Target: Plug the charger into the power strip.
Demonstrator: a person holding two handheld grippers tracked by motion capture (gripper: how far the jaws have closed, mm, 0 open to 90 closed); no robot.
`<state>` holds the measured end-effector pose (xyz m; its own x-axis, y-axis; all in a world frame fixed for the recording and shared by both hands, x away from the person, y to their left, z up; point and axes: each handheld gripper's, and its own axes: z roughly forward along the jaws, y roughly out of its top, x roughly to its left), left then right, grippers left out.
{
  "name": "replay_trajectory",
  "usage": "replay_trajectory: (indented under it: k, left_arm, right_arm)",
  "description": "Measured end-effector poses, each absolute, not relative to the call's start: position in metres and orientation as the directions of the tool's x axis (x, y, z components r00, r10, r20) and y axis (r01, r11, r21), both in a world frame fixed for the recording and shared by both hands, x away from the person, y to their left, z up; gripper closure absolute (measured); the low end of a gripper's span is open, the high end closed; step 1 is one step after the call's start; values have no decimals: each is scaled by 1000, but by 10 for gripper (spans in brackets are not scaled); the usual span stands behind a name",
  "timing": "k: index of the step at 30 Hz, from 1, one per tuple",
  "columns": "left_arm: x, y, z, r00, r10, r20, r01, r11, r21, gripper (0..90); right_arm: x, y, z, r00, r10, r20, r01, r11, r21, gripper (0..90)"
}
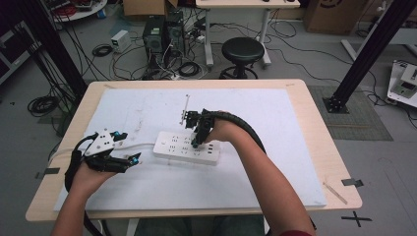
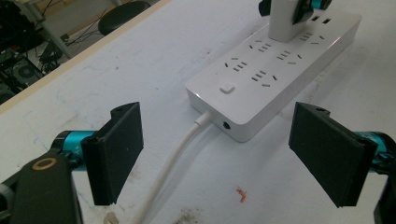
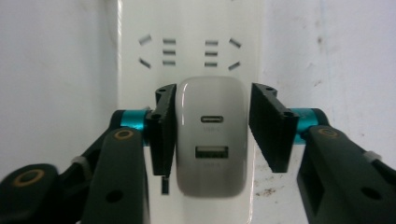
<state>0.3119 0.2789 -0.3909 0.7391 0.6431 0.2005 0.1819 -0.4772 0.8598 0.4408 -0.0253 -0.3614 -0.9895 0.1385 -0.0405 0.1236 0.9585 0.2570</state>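
Down at the middle of the bench, the right tool straddles a white USB charger that stands plugged into the power strip. In the right gripper view its left pad lies against the charger's side, while a narrow gap shows between the charger and the other pad, so the jaws bracket the charger without clamping it. The charger's face carries two ports, an oval one above a rectangular one. Beyond it, on the strip's top, sit two more groups of socket slots.

Off to the left, the left tool has its jaws spread wide with nothing between them. It hangs just above the bench near the strip's cable end, apart from the strip. In the left gripper view, the strip's white cable runs out from its end face and passes down between the two pads. A square push button sits on top of the strip close to that end. At the far end of that view the right tool is around the charger.

A white sheet covers most of the wooden bench, scuffed and marked in places, with a small red mark near the left tool.
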Motion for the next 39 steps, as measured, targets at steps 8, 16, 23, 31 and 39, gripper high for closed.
replay_trajectory:
  k: [8,16,23,31,39]
  left_arm:
    - [312,281,-384,736,646,204,172,-470,866,177]
    - [312,279,-375,751,625,214,144,-471,871,177]
    - [315,277,-368,765,608,214,124,-464,877,177]
    - [319,274,-368,777,600,191,114,-432,895,177]
    - [324,270,-369,790,584,187,99,-421,902,177]
  right_arm:
    - [430,-49,-340,-977,205,-52,165,890,424,330]
    - [414,-82,-333,-956,293,-14,227,769,597,273]
    - [399,-113,-330,-923,384,13,282,653,703,217]
    - [381,-156,-331,-883,467,46,314,515,798,195]
    - [365,-197,-343,-849,522,84,325,389,862,192]
